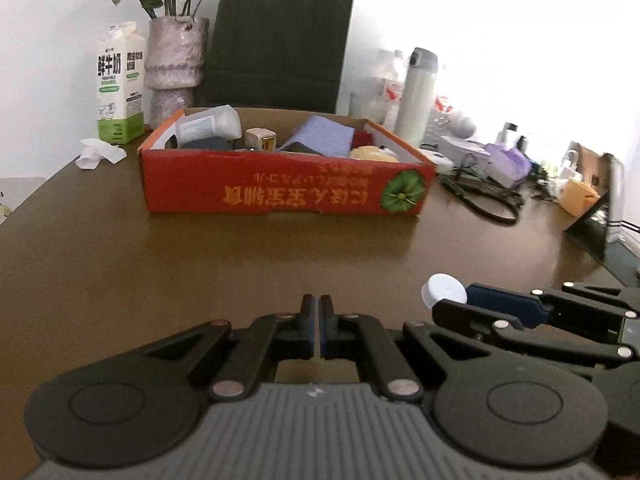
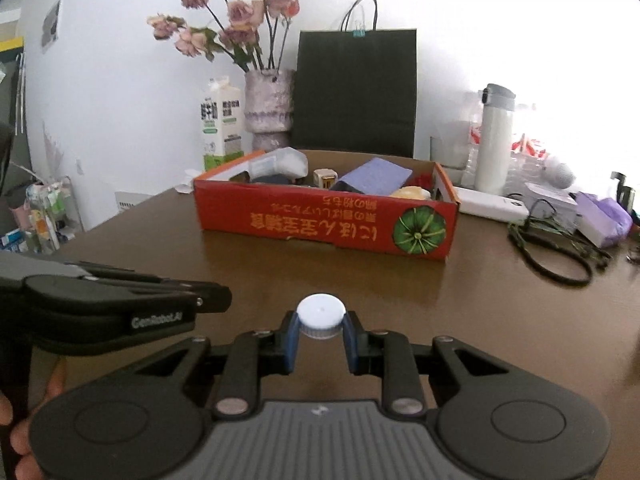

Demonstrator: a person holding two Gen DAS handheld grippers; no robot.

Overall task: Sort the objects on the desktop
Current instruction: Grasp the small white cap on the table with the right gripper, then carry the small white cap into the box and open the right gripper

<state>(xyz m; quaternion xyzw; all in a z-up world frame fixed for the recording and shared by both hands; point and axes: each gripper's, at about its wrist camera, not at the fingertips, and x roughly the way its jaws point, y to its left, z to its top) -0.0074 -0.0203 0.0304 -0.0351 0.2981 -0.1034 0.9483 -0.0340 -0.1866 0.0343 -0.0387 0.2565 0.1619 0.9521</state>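
A red cardboard box (image 1: 280, 192) stands on the brown table and holds several items: a white bottle (image 1: 210, 124), a purple cloth (image 1: 324, 136), a small cube. It also shows in the right wrist view (image 2: 320, 224). My right gripper (image 2: 321, 336) is shut on a white bottle cap (image 2: 321, 316), low over the table in front of the box. The cap also shows in the left wrist view (image 1: 444, 290), to the right of my left gripper (image 1: 319, 320), which is shut and empty.
A milk carton (image 1: 120, 84), a flower vase (image 1: 174, 60) and a black paper bag (image 1: 280, 44) stand behind the box. A white flask (image 1: 416, 92), cables (image 1: 488, 200), a power bank (image 2: 492, 206) and purple packets (image 1: 508, 162) crowd the right side. Crumpled paper (image 1: 98, 152) lies at left.
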